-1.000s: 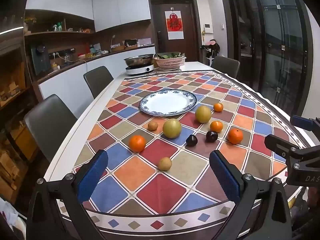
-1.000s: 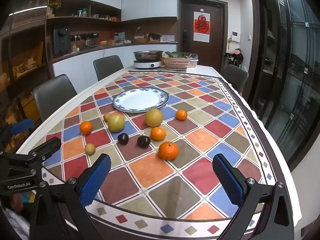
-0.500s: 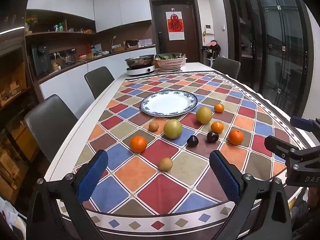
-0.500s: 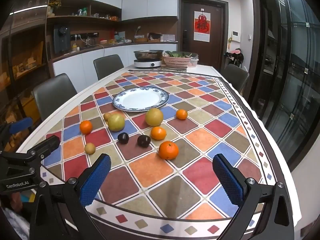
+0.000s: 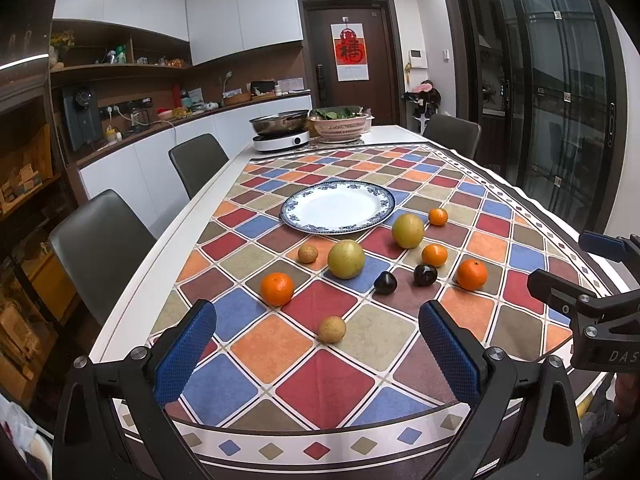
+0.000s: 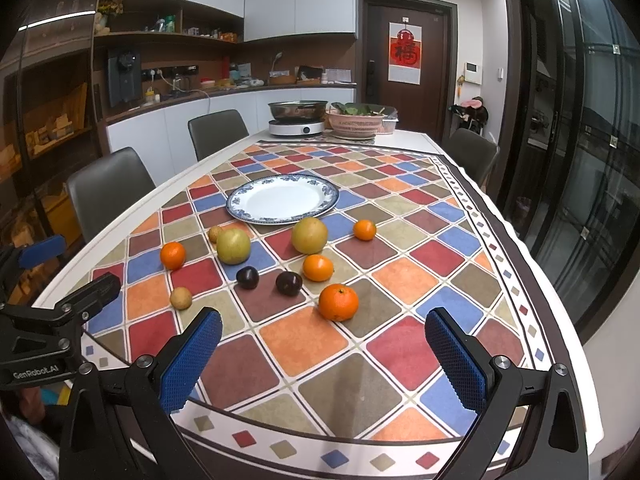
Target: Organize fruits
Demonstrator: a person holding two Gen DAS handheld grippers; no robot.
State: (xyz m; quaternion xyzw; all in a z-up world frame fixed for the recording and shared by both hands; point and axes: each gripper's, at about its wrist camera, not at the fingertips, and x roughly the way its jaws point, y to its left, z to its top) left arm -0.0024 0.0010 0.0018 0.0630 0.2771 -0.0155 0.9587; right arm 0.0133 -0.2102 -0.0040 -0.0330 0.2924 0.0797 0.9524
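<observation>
Currently, the fruits lie loose on the checkered tablecloth [image 5: 320, 384], on the near side of the blue-rimmed plate [image 5: 338, 207], which holds nothing: two yellow-green pears [image 5: 346, 259], four oranges [image 6: 338, 302], two dark plums [image 6: 289, 283] and two small tan fruits [image 5: 331, 329]. The left gripper [image 5: 316, 354] hovers above the near table edge, blue pads spread wide, holding nothing. The right gripper [image 6: 322, 354] hovers likewise, released and empty. Grey chairs [image 5: 100, 236] stand along the table's left side.
</observation>
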